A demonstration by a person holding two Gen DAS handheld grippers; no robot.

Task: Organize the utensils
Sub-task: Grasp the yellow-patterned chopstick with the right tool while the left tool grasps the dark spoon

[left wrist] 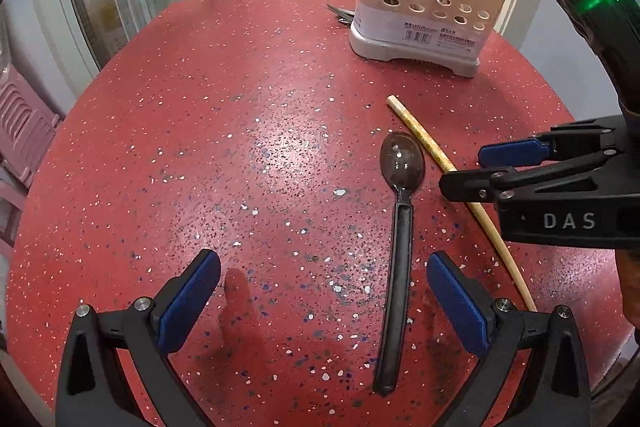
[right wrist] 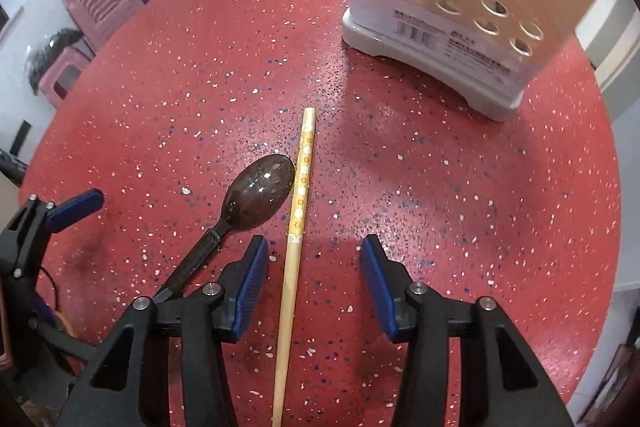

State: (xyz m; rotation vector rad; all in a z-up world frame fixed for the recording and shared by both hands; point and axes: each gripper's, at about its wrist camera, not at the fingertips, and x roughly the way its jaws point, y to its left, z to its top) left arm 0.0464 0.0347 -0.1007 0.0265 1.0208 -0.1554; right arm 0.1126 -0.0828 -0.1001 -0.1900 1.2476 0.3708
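A dark translucent plastic spoon (left wrist: 400, 227) lies flat on the red speckled table (left wrist: 240, 147), bowl away from me. It lies between my left gripper's (left wrist: 323, 291) open fingers, near the right one. A single chopstick (right wrist: 296, 227) with a yellow flowered end lies beside the spoon (right wrist: 260, 193), between my right gripper's (right wrist: 314, 279) open fingers, close to the left one. The chopstick (left wrist: 424, 139) and the right gripper (left wrist: 468, 171) also show in the left wrist view. A beige utensil holder (left wrist: 424, 15) with round holes stands at the far right, with several utensils in it.
Metal utensils (left wrist: 340, 13) lie on the table just left of the holder (right wrist: 452, 7). Pink plastic stools (right wrist: 92, 7) stand beyond the table's left edge. A glass door and kitchen counter are behind the table.
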